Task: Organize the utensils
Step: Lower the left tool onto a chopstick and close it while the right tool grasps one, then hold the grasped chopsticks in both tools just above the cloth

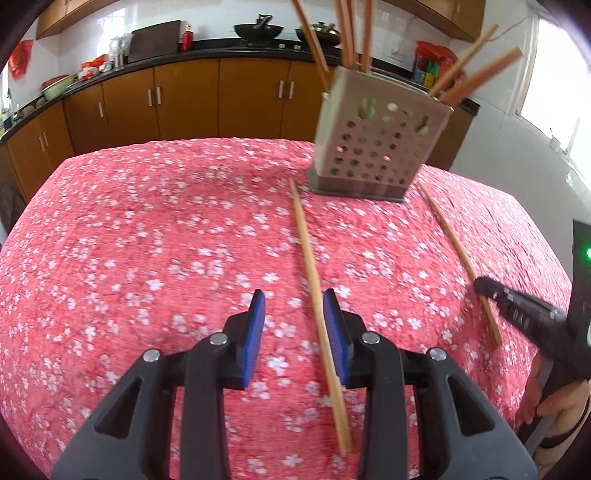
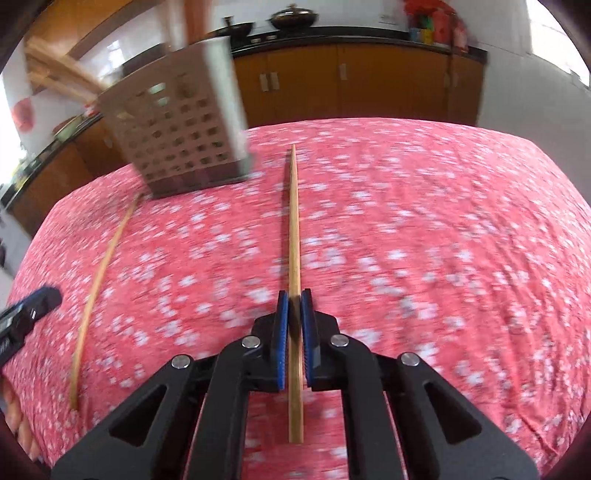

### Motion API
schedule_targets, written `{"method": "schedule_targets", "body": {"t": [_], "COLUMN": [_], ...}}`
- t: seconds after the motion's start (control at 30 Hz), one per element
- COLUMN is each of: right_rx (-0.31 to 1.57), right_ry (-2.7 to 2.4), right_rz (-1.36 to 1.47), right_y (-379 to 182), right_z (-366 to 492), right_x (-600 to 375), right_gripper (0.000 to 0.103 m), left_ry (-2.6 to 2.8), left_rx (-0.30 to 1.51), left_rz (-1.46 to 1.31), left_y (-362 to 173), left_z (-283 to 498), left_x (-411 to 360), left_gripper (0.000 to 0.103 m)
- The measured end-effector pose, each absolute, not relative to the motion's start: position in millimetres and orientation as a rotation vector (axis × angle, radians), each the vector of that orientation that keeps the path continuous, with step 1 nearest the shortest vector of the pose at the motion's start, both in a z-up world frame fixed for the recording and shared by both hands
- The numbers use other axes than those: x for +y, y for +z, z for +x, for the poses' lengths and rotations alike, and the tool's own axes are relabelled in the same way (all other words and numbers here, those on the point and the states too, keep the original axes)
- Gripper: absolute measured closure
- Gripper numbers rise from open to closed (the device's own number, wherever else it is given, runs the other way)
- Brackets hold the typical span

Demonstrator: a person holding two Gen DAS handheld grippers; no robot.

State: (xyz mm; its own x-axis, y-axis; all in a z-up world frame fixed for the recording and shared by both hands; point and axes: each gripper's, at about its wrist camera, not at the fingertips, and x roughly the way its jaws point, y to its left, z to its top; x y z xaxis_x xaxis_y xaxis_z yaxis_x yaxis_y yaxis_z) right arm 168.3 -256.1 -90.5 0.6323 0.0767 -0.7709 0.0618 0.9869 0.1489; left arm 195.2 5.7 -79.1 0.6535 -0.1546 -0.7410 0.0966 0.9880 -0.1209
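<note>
A perforated metal utensil holder (image 1: 380, 140) with several wooden chopsticks standing in it sits at the far side of the red flowered tablecloth (image 1: 147, 240). One loose chopstick (image 1: 314, 280) lies on the cloth between my left gripper's (image 1: 293, 297) fingers, close to the right pad; the jaws stand apart, open. A second loose chopstick (image 2: 293, 221) runs straight ahead in the right wrist view, and my right gripper (image 2: 294, 295) is shut on it near its middle. From the left wrist view, that right gripper (image 1: 480, 288) sits on the chopstick (image 1: 443, 225) to the right of the holder.
Behind the table are brown cabinets (image 1: 184, 99) and a dark counter with woks (image 1: 258, 31). The holder (image 2: 177, 136) stands just left of the held chopstick's far tip. A hand (image 1: 554, 406) grips the right tool at the table's right edge.
</note>
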Motion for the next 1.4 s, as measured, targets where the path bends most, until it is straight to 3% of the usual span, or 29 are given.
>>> {"method": "schedule_targets", "body": {"t": [0.27, 0.37, 0.43, 0.53, 0.9, 1.4], "right_rx": [0.883, 0.881, 0.881, 0.882, 0.884, 0.887], "right_ry": [-0.072, -0.071, -0.067, -0.054, -0.017, -0.029], "right_rz": [0.215, 0.205, 0.2, 0.188, 0.108, 0.077], "right_y": [-92, -92, -92, -92, -90, -93], "right_z": [167, 166, 166, 166, 180, 195], "right_x": [-289, -289, -289, -285, -267, -264], "right_gripper": [0.095, 0.095, 0.095, 0.095, 0.095, 0.095], "left_ry": [-0.179, -0.165, -0.144, -0.114, 0.036, 0.037], "left_rx": [0.889, 0.907, 0.909, 0.903, 0.903, 0.883], "left_rz": [-0.019, 0.003, 0.016, 0.034, -0.041, -0.085], "left_y": [-92, -99, -104, -106, -107, -107], "left_z": [201, 205, 208, 213, 248, 253], "left_x": [-17, -22, -24, -23, 52, 71], "left_gripper": [0.071, 0.08, 0.091, 0.095, 0.094, 0.093]}}
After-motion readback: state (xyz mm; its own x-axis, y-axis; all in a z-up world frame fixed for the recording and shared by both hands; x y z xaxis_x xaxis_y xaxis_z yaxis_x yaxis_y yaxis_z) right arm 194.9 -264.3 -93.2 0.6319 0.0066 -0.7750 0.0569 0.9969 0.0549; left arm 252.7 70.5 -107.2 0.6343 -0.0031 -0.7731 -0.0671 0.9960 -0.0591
